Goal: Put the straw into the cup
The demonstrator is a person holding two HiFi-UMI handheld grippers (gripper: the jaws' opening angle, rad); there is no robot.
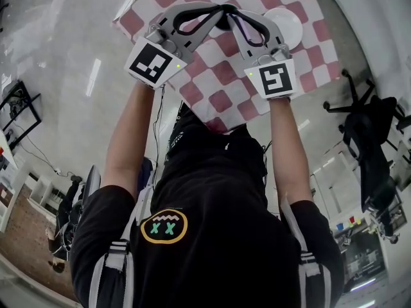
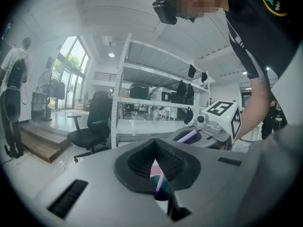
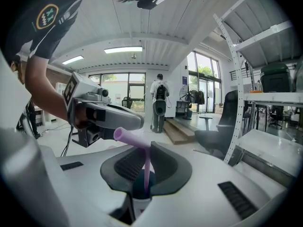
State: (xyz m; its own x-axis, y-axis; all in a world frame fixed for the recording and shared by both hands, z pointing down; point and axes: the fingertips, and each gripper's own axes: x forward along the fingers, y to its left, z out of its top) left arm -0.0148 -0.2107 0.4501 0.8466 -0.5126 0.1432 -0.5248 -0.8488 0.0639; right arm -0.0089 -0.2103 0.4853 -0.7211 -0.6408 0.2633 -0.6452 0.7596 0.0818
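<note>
Right gripper (image 3: 141, 200) pinches straw (image 3: 147, 164), left gripper (image 2: 163, 195) seemingly clamps cup (image 3: 139, 209); skewed push could tip cup onto desk (image 1: 225, 69).

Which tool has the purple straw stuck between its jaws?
The right tool. The purple straw runs down between its jaws toward the cup. The left tool is only near the straw's bent top.
</note>
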